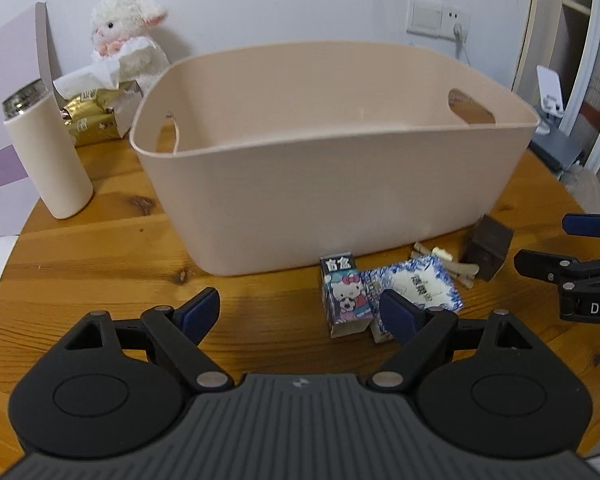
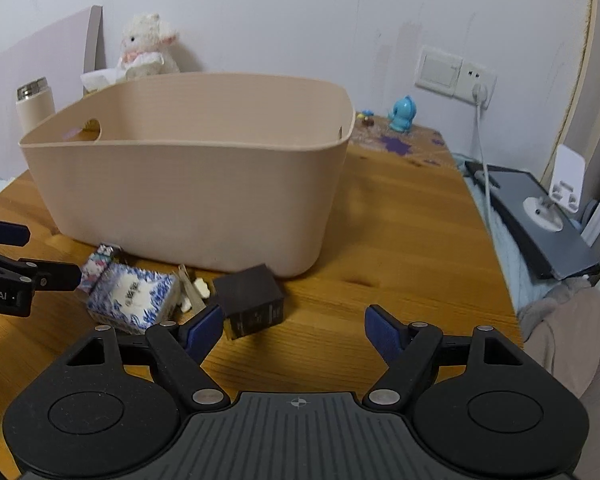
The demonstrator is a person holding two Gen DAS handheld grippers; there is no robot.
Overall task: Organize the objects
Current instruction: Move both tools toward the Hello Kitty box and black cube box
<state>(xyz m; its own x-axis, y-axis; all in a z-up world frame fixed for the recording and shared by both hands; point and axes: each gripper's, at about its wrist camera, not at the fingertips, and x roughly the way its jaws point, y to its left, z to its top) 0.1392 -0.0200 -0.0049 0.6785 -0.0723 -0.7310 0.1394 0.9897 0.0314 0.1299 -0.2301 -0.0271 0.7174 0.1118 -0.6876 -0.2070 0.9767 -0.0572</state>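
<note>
A large beige plastic bin (image 1: 324,184) (image 2: 196,196) stands on the round wooden table (image 1: 100,248); what shows of its inside is bare. In front of it lie a Hello Kitty box (image 1: 346,300) (image 2: 96,266), a blue-and-white patterned packet (image 1: 420,286) (image 2: 134,298), a dark brown box (image 1: 486,246) (image 2: 254,300) and small cream wrapped pieces (image 1: 444,262) (image 2: 198,290). My left gripper (image 1: 300,312) hovers open, its right finger just over the packet. My right gripper (image 2: 294,326) is open too, its left finger beside the dark box. Neither holds anything.
A cream bottle (image 1: 48,152) (image 2: 34,106), a white plush lamb (image 1: 126,36) (image 2: 150,46), gold packets (image 1: 94,118) and tissue stand at the back left. A blue figurine (image 2: 402,114) sits at the back right. A wall socket with cable (image 2: 478,92) and a grey stand (image 2: 540,216) lie beyond the table's right edge.
</note>
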